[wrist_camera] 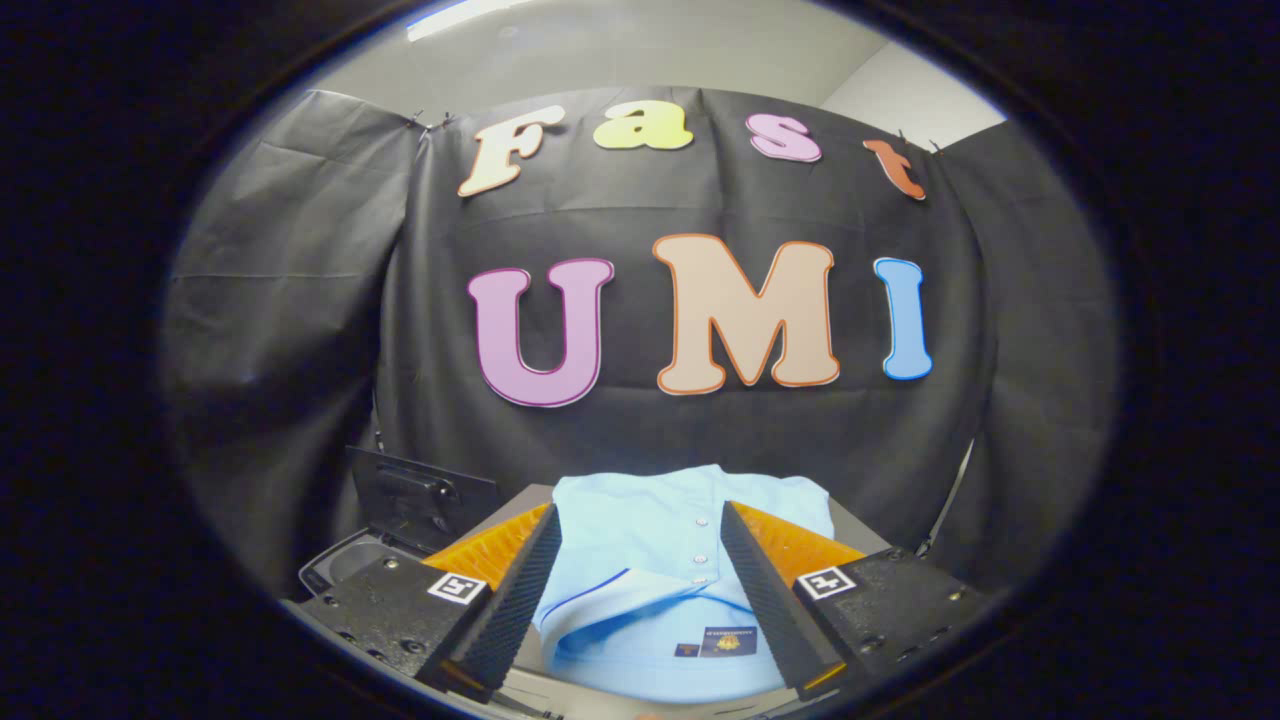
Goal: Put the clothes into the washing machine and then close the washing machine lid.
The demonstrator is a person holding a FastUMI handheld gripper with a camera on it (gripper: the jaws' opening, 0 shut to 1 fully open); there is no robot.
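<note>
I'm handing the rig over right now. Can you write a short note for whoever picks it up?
Gripper: jaws open, one on each side of the folded light blue polo shirt, not pressing on it.
Shirt: lies flat on the grey surface, collar and button placket between the jaws.
Washing machine: off to the left beyond the jaws, its dark lid raised.
Done: nothing yet; shirt not gripped.
Left: close on the shirt, put it into the machine, shut the lid.

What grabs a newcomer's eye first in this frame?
The folded light-blue polo shirt, lying on a grey surface between the open fingers of the gripper, collar toward the camera. Next, the washing machine to the left beyond the fingers, its dark lid raised.
</note>
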